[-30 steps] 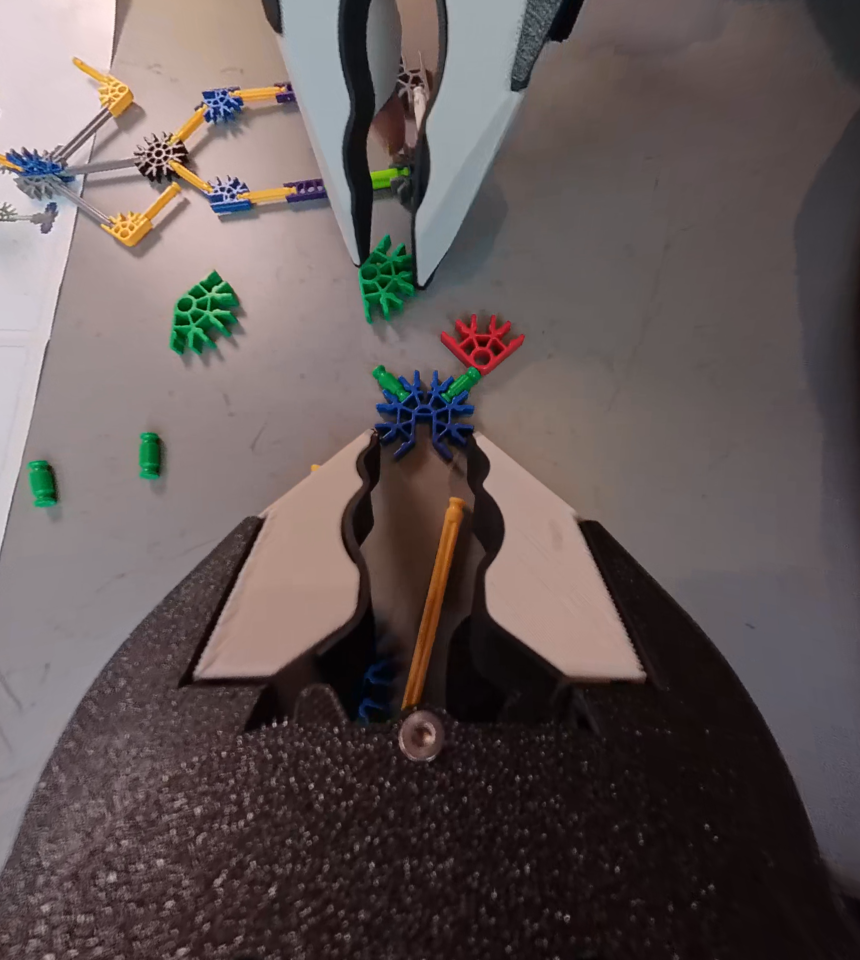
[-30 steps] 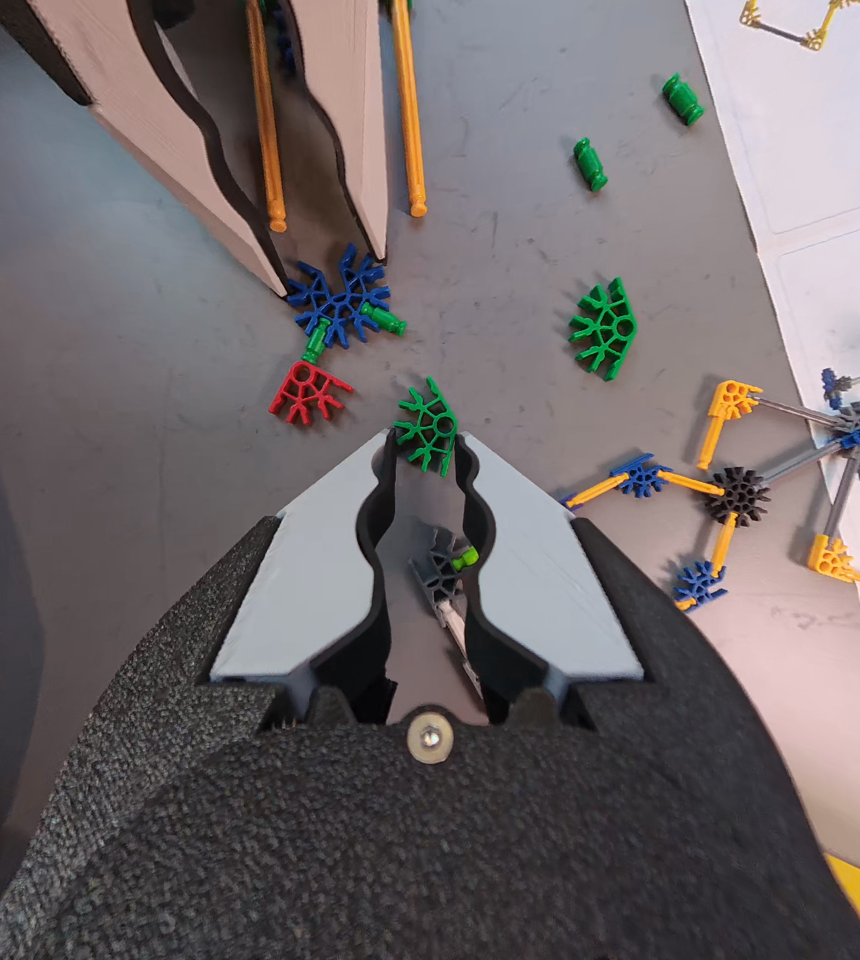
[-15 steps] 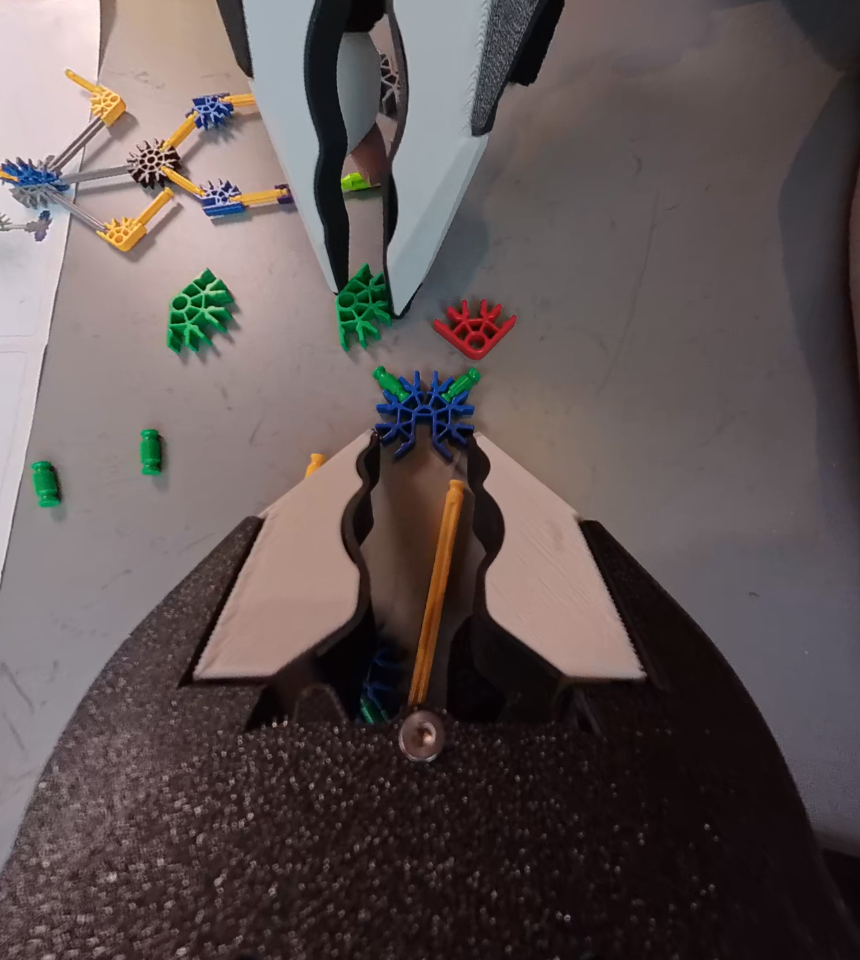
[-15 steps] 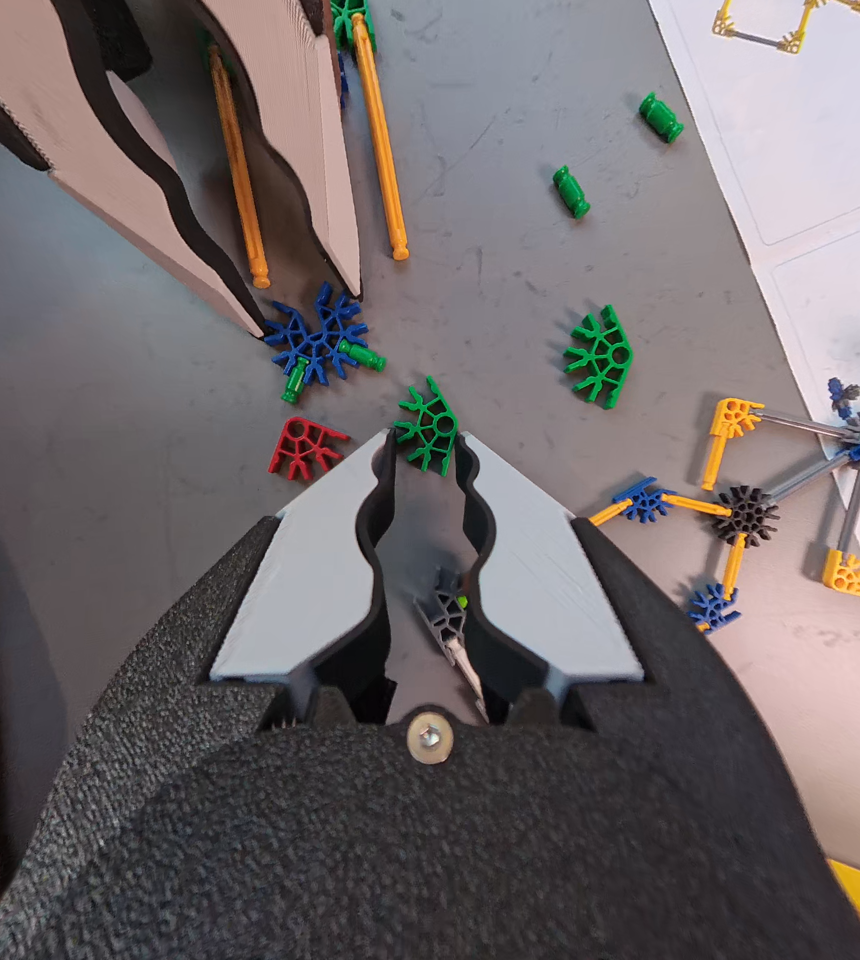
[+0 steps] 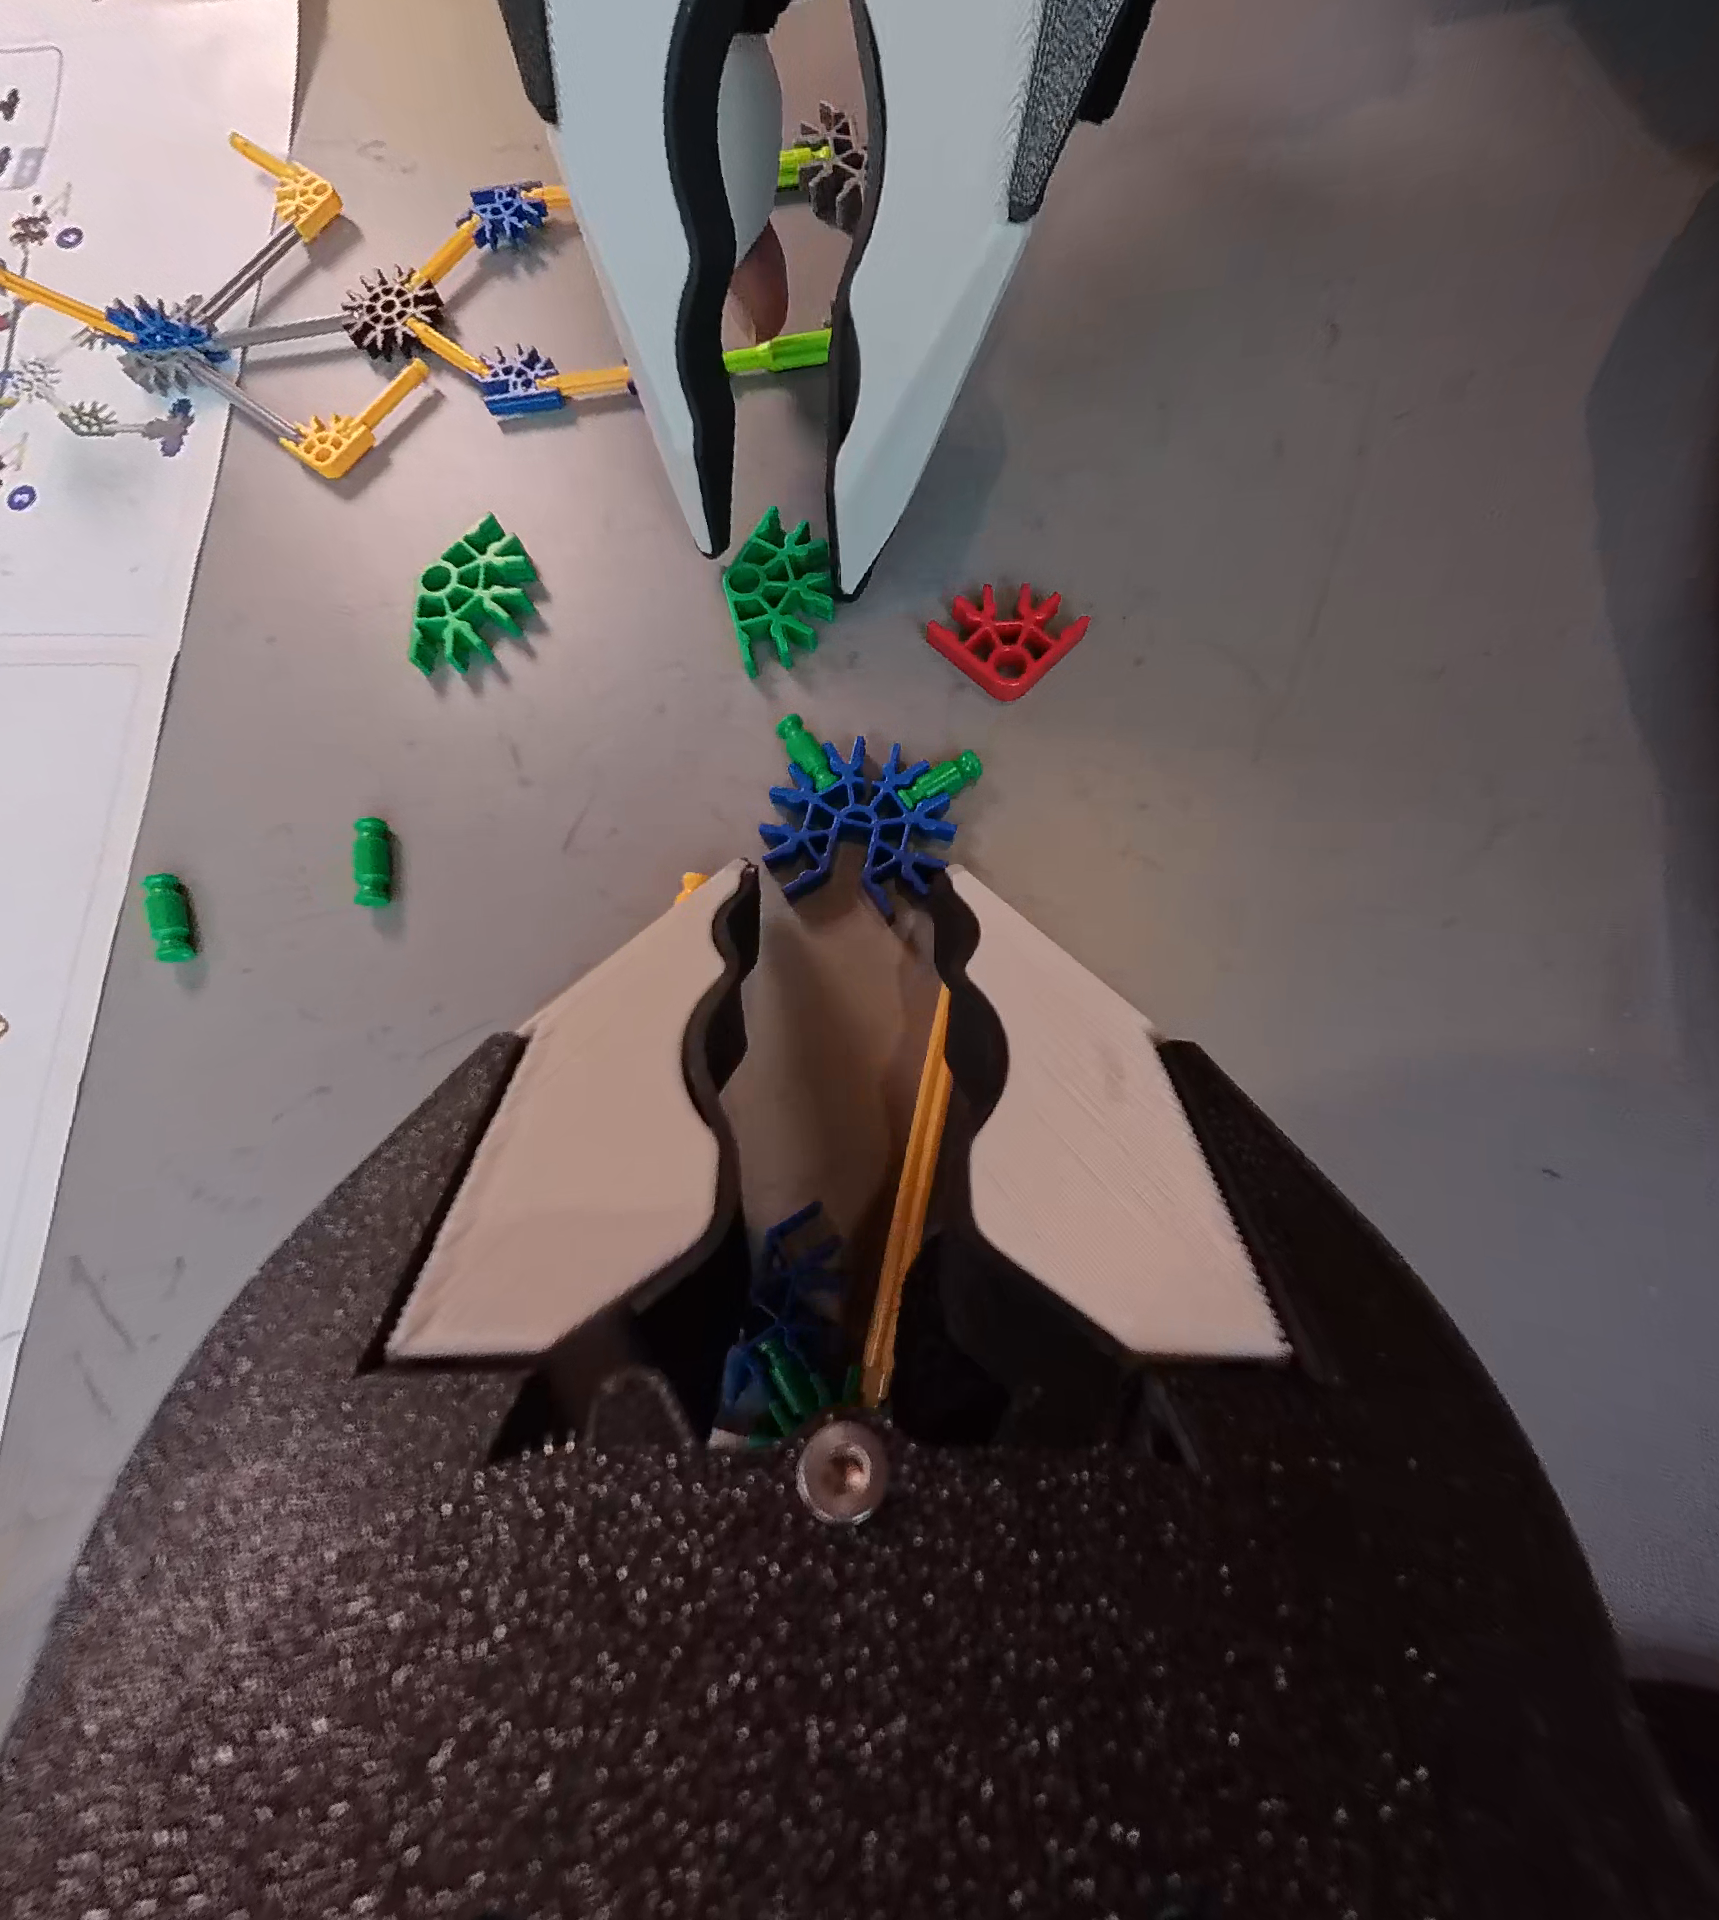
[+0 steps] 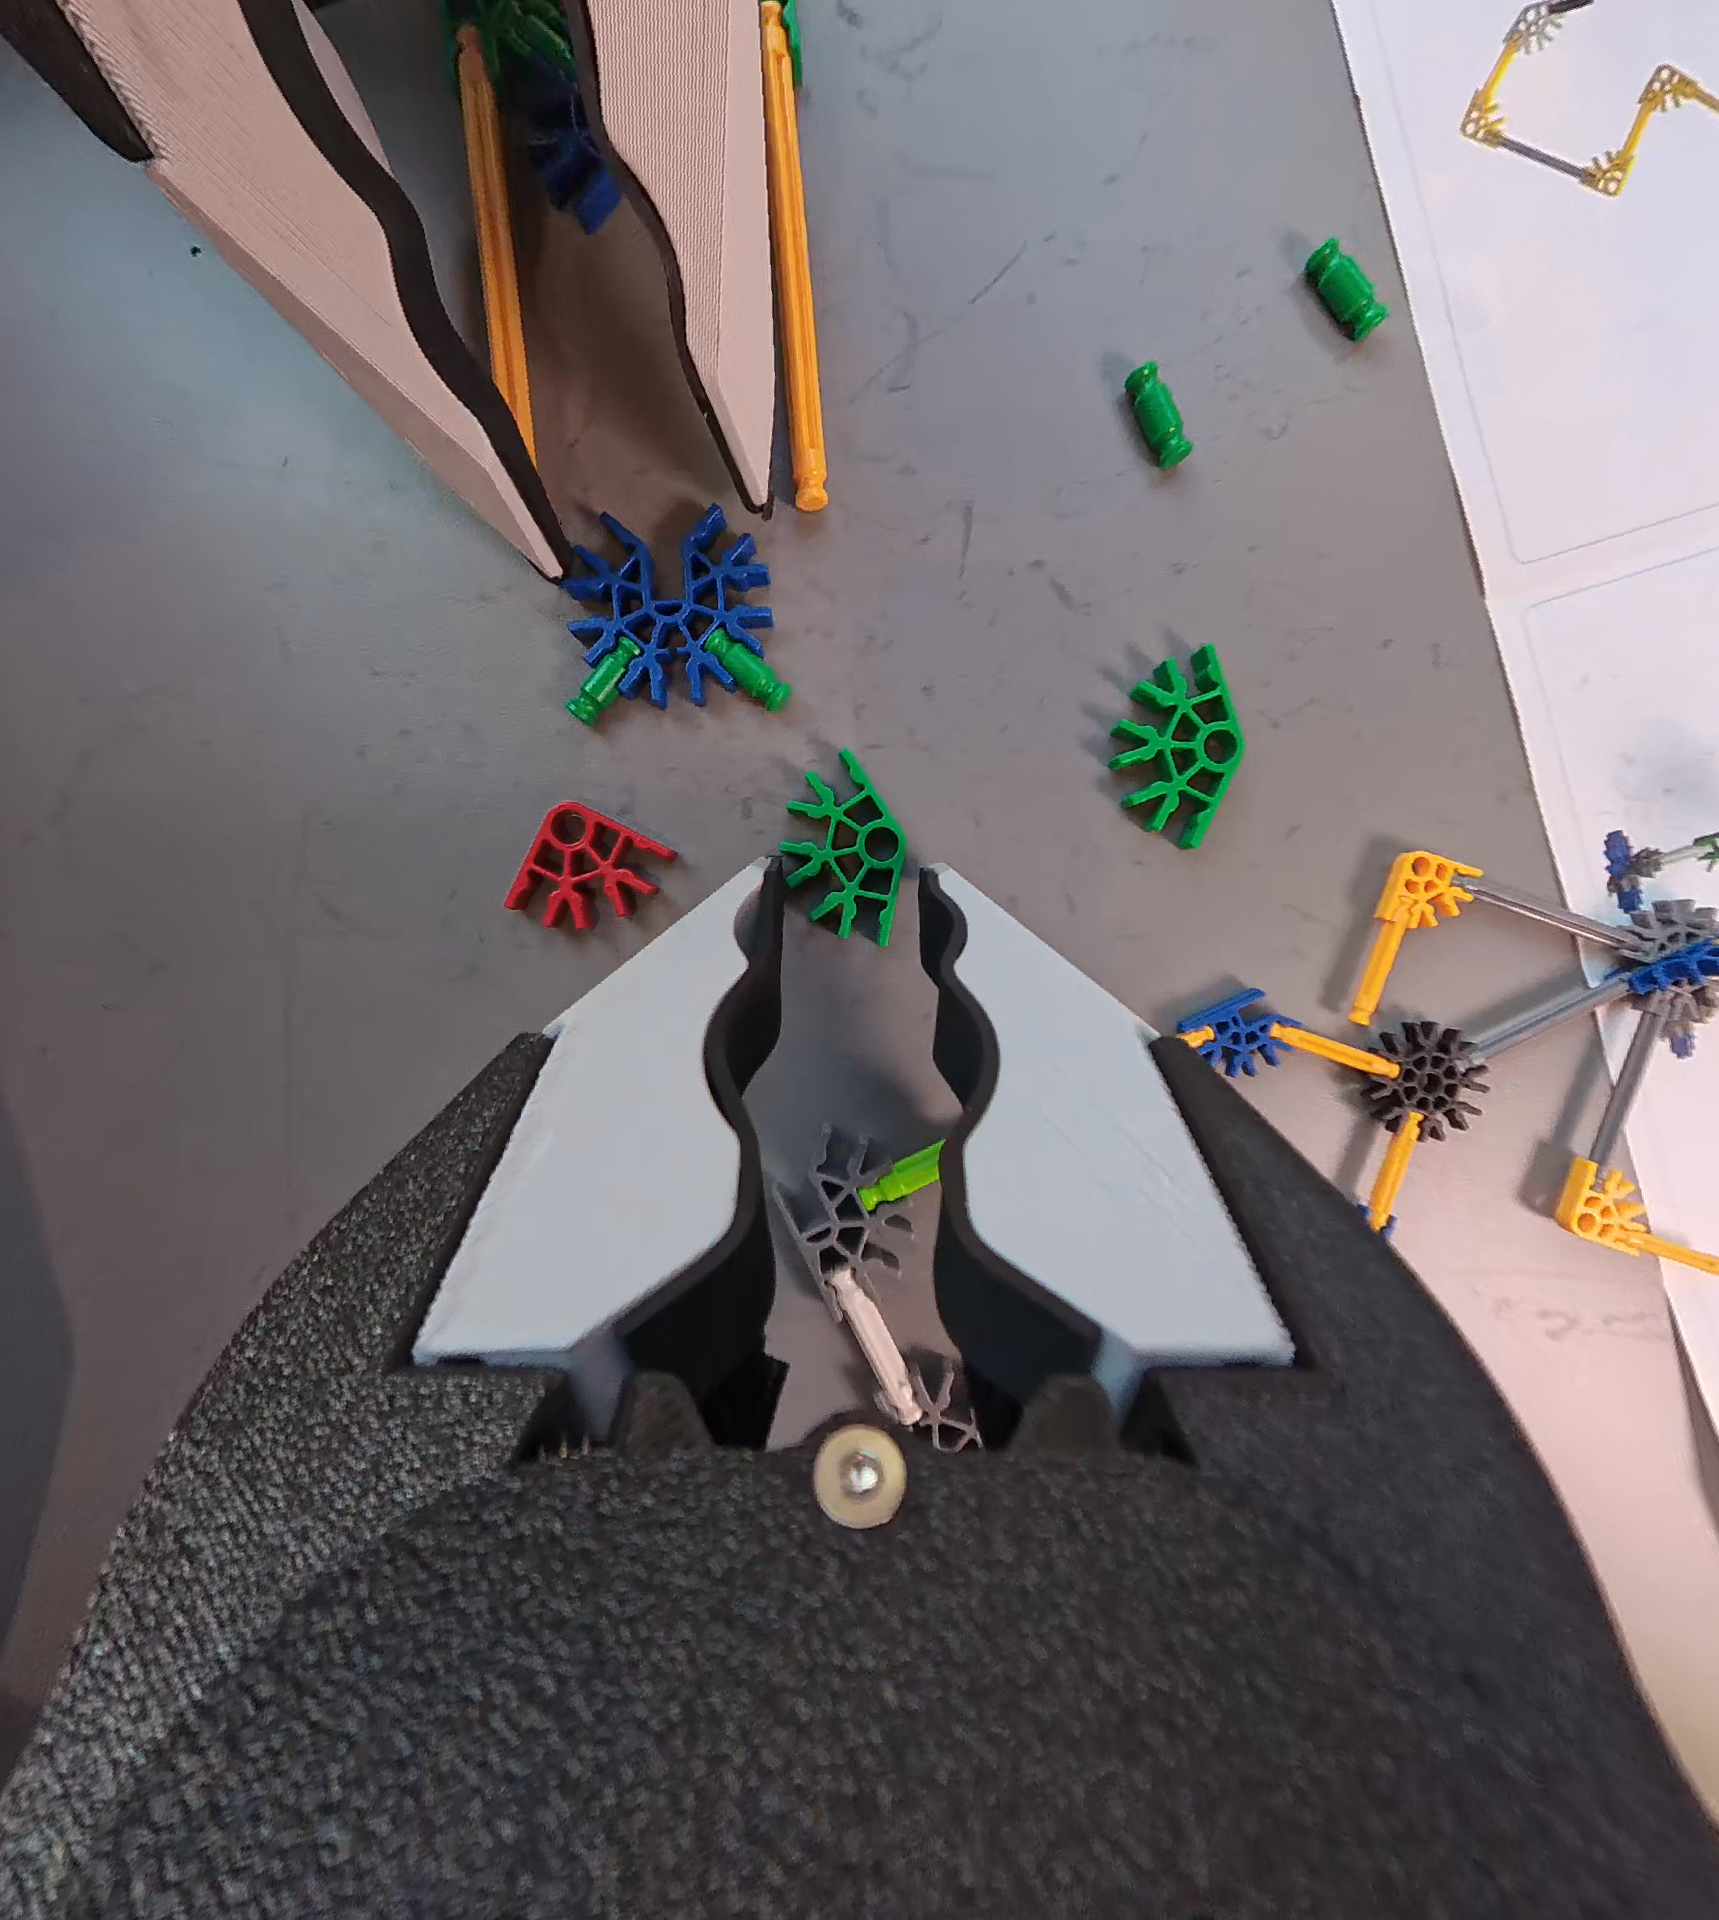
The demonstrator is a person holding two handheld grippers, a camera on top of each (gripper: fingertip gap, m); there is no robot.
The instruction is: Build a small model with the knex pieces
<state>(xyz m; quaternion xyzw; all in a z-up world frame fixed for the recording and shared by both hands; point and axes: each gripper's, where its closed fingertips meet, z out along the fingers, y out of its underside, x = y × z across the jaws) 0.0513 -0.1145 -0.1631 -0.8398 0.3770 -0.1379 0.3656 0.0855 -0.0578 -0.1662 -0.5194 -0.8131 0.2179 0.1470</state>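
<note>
Left tool (image 5: 850, 894) spread, tips touching the blue connector (image 5: 860, 821) (two green pegs plugged in), w/ red connector (image 5: 1009, 644) just beyond-right of it on the grey surface (image 5: 1354, 727), right tool (image 6: 850, 883) spread round a green connector (image 6: 850, 847) beside the blue one.

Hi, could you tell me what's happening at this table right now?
A person works two handheld grippers over a grey table strewn with construction-toy pieces. The left gripper, open, has its tips at a blue connector carrying two green rods. The right gripper, also open, straddles a flat-lying green connector. A red connector lies nearby.
</note>
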